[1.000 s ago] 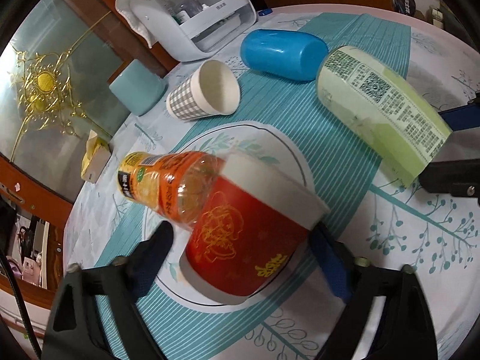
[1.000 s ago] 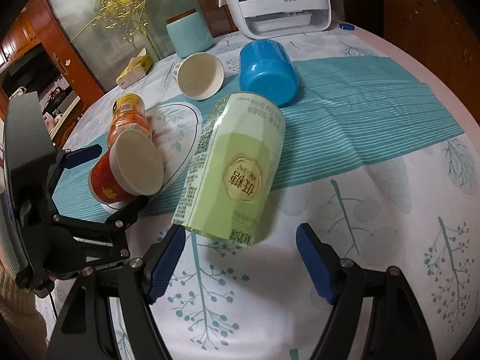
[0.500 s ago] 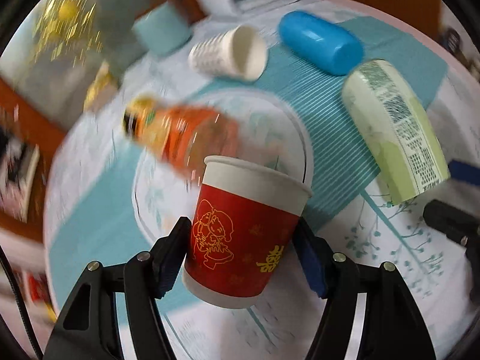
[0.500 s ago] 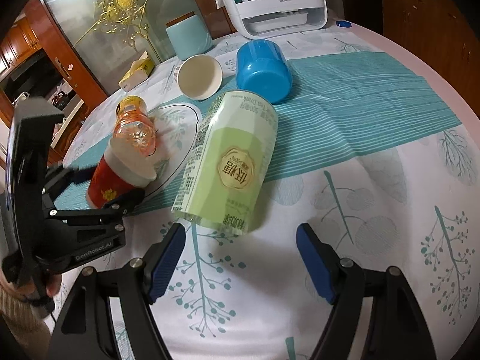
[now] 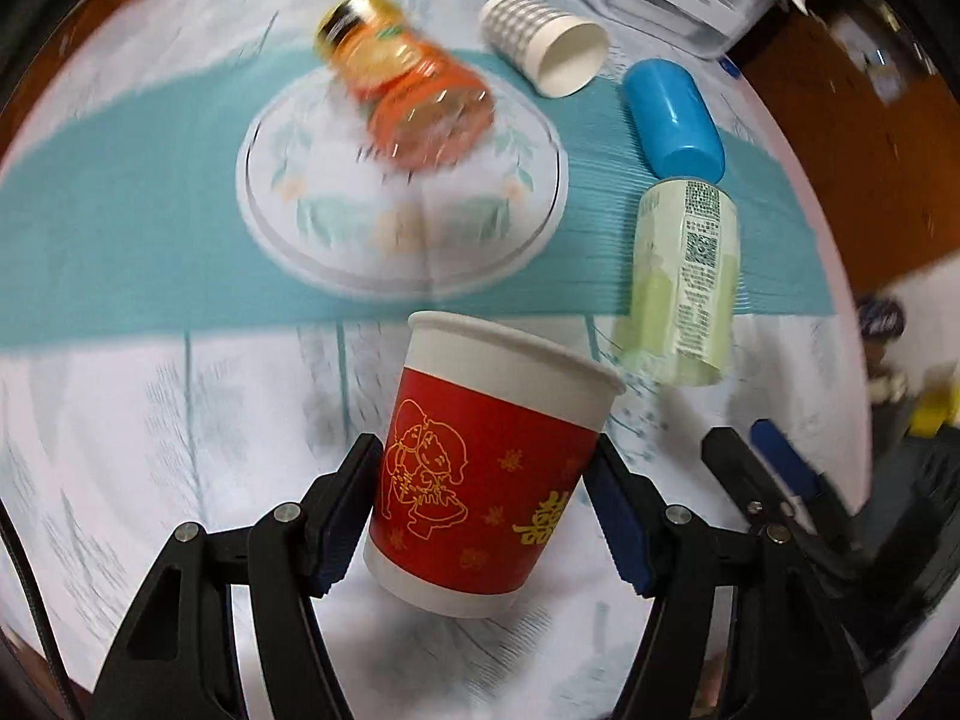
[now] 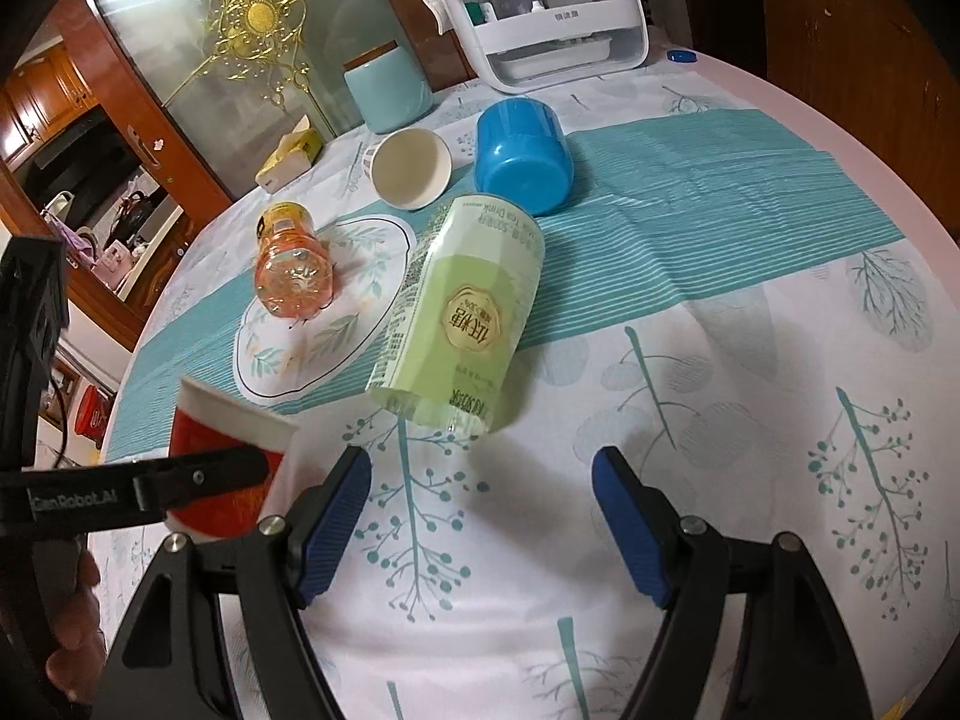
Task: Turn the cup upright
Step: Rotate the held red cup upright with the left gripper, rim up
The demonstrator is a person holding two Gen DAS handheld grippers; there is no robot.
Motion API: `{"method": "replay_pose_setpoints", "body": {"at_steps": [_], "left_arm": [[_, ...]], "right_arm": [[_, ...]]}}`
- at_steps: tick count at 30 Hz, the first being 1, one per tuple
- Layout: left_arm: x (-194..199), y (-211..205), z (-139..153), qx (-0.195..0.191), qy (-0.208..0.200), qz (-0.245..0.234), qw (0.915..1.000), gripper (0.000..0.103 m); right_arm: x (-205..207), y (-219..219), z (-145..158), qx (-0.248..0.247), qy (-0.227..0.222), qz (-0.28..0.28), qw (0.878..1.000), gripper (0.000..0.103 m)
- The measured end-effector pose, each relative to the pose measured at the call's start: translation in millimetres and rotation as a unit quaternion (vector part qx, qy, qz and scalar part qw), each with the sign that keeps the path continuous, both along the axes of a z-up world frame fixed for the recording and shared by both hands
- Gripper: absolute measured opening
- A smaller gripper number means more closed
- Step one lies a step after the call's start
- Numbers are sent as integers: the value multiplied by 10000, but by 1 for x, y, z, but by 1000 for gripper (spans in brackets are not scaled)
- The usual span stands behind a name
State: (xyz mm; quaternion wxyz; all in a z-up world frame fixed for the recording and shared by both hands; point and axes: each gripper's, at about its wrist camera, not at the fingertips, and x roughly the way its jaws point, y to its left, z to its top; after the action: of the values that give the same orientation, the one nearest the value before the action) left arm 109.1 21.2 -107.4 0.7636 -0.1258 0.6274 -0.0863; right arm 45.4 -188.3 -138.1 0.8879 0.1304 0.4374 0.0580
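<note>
My left gripper is shut on the red paper cup, its blue pads pressed on both sides. The cup has a white rim and gold drawings and stands almost upright, mouth up, slightly tilted, low over the white tablecloth. It also shows at the left in the right wrist view, with the left gripper's finger across it. My right gripper is open and empty, hovering just before the lying green bottle.
On the round table lie an orange bottle on a printed white mat, a checked paper cup, a blue cup and the green bottle. A teal canister and a white appliance stand at the back.
My left gripper has turned the red cup from lying on its side to nearly upright and carried it off the mat toward the near white cloth. The right gripper has barely moved.
</note>
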Motion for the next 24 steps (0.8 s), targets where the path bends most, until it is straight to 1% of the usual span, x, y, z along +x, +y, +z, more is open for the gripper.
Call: {"method": "replay_pose_setpoints", "body": {"at_steps": [2, 5, 9, 14, 18, 20, 22, 24], "left_arm": [[-12, -4, -3, -190, 130, 225, 9995, 67], [-25, -2, -12, -375, 189, 486, 9979, 67], [-38, -4, -29, -630, 328, 725, 9948, 67], [-52, -4, -34, -643, 116, 869, 9941, 68], [-55, -5, -38, -623, 177, 881, 9940, 68], [-59, -5, -37, -564, 82, 848, 9948, 68], [-58, -5, -37, -621, 99, 835, 9945, 72], [-57, -4, -36, -711, 95, 839, 9939, 78]], "right_arm": [[-5, -1, 2, -6, -32, 21, 10000, 77], [-9, -3, 4, -9, -25, 48, 10000, 77], [-15, -4, 2, -12, 22, 54, 10000, 77], [-20, -6, 3, -36, 13, 65, 10000, 77], [-21, -6, 1, -30, 47, 76, 10000, 77], [-21, -6, 1, -29, 45, 101, 9999, 77], [-22, -4, 2, -68, 27, 128, 9999, 77], [-22, -2, 3, -100, 11, 175, 9998, 77]]}}
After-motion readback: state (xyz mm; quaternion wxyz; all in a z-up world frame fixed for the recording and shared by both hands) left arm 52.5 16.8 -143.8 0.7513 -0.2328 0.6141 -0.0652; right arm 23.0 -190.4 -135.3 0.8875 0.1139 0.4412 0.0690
